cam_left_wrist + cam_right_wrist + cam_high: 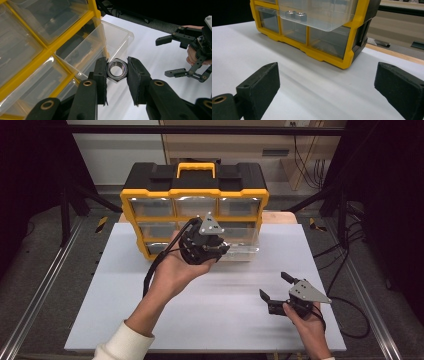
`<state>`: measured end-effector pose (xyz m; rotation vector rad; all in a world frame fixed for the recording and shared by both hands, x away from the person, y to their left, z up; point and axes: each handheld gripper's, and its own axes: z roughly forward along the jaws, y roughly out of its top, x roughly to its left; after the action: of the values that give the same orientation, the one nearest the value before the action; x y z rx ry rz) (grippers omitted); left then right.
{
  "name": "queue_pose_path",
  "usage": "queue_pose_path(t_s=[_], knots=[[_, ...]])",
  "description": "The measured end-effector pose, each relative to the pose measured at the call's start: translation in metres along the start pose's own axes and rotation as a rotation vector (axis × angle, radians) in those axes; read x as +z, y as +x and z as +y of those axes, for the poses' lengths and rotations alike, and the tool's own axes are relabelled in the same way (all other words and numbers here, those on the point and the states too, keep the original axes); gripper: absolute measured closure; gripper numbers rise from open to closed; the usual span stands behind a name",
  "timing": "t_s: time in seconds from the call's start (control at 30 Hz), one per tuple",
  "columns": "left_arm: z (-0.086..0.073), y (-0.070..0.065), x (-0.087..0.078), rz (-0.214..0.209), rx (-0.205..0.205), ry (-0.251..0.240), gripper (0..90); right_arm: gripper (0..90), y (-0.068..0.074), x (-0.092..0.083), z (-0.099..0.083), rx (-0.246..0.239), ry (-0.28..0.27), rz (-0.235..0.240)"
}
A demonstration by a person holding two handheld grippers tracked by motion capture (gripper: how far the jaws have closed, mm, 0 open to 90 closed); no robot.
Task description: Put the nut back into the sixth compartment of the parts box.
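Note:
A steel hex nut [117, 76] is pinched between the black pads of my left gripper [117, 67], which is shut on it. The nut hangs just in front of a clear plastic drawer [119, 35] pulled out of the yellow and black organizer [195, 195]. In the high view the left gripper [212, 247] sits over the near edge of that drawer [246, 244]. My right gripper [274, 285] rests low over the white table at the right, open and holding nothing. From the right gripper [327, 82], the drawer [319, 17] holds two nuts [296, 15].
The organizer [329, 47] stands at the back of the white tabletop [150, 290], with several shut clear drawers [22, 50] around the open one. A wooden edge [392, 53] borders the table behind it. Metal rails and cables run along both sides.

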<state>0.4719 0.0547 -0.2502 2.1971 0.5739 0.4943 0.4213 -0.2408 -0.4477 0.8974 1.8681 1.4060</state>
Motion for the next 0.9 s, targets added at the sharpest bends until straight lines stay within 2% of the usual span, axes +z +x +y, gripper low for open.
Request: queue_pose_path(t_s=[0.23,0.27,0.3,0.43,0.73,0.9], knots=[[0.007,0.001,0.001,-0.003,0.002,0.004,69.7,6.4,0.000,0.000,0.000,0.000,-0.001,0.001],[0.008,0.003,0.000,-0.005,0.017,0.016,69.7,6.5,0.000,0.000,0.000,0.001,-0.001,0.001],[0.009,0.002,0.001,-0.005,0.010,0.010,69.7,6.4,0.000,0.000,0.000,0.000,-0.001,0.001],[0.015,0.004,0.000,-0.001,0.029,0.038,69.7,6.4,0.000,0.000,0.000,0.002,-0.001,0.001],[0.028,0.007,0.008,0.010,0.031,0.061,69.7,6.4,0.000,0.000,0.000,-0.001,-0.003,0.001],[0.031,0.013,0.011,0.021,0.017,0.070,69.7,6.4,0.000,0.000,0.000,-0.004,-0.006,0.000]])
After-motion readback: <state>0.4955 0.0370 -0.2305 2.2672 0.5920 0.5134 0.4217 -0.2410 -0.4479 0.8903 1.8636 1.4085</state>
